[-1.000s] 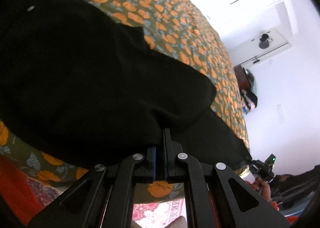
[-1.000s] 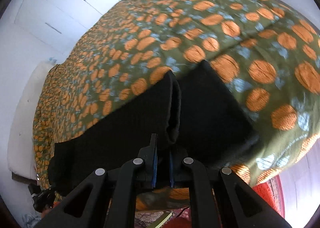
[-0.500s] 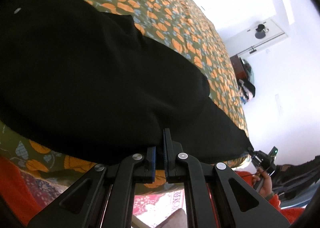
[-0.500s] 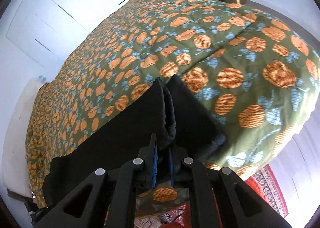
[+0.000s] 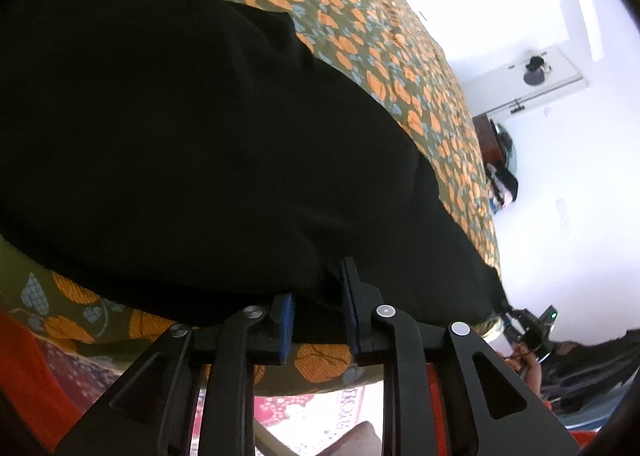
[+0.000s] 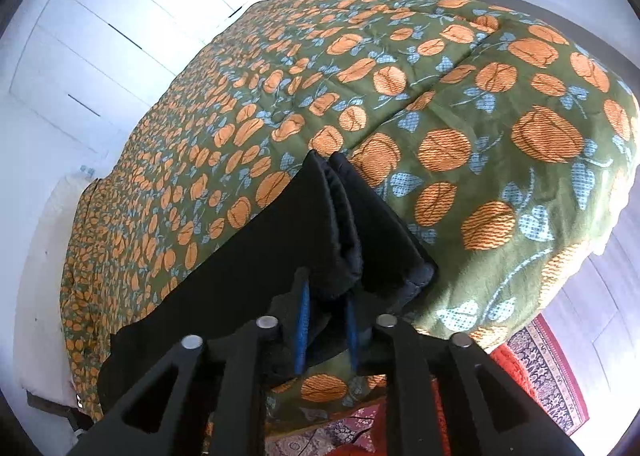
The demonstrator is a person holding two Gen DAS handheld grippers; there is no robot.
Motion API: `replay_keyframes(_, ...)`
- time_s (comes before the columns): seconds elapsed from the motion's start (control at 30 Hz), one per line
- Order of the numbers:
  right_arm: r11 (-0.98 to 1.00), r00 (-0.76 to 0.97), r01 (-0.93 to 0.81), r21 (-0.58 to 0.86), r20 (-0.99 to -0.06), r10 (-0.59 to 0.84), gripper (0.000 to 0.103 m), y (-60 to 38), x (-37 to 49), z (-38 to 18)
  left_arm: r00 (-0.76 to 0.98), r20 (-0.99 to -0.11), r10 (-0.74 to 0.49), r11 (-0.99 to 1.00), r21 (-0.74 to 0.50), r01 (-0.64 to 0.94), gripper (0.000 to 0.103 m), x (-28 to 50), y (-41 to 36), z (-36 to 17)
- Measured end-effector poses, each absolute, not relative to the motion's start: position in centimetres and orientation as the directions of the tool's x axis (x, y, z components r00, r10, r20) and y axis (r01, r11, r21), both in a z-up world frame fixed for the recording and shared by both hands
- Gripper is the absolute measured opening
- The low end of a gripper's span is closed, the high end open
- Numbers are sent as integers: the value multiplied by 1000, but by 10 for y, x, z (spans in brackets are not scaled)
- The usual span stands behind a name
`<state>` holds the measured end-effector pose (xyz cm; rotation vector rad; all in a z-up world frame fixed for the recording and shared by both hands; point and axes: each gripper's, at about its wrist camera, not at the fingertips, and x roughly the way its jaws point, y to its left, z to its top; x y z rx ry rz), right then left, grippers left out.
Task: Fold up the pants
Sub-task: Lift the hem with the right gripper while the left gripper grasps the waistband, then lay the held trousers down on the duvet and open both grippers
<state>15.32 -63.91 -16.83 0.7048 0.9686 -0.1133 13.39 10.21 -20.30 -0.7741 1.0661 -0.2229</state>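
Both jaws, clamped before, are opening with pants point(image 5: 192, 143) hem slack between; lengthwise fold laid on bed point(image 6: 460, 95), cross-folds judged outstanding.

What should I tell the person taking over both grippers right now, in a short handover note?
Left gripper: jaws opening, edge of the black pants between the pads, no firm pinch.
Right gripper: jaws opening, bunched leg end between the pads, grip loosening.
The pants lie stretched along the near edge of the floral bedspread.
Done: legs appear laid one on the other lengthwise.
Left: probably back both grippers off, regrip, then fold the length over, smooth.
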Motion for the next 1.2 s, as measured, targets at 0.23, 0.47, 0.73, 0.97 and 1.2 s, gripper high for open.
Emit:
replay_keyframes(0.23, 769, 574, 390, 507, -787, 227, 41, -640, 153, -171, 500, -698, -513, 723, -665, -186, 9, 129, 104, -201)
replay_keyframes(0.47, 786, 560, 415, 458, -810, 176, 18, -638, 153, -170, 456, -732, -506, 756, -631, -173, 4, 116, 97, -193)
replay_keyframes(0.73, 785, 557, 426, 450, -814, 164, 15, -640, 152, -170, 385, -796, -467, 803, -564, -193, 3, 112, 90, -201)
replay_keyframes(0.97, 777, 571, 426, 464, -804, 166, 12, -642, 149, -169, 452, -702, -551, 693, -687, -221, 3, 108, 107, -193)
replay_keyframes(1.2, 764, 618, 410, 497, -768, 168, 11, -645, 142, -162, 452, -701, -551, 696, -686, -215, 3, 109, 106, -194)
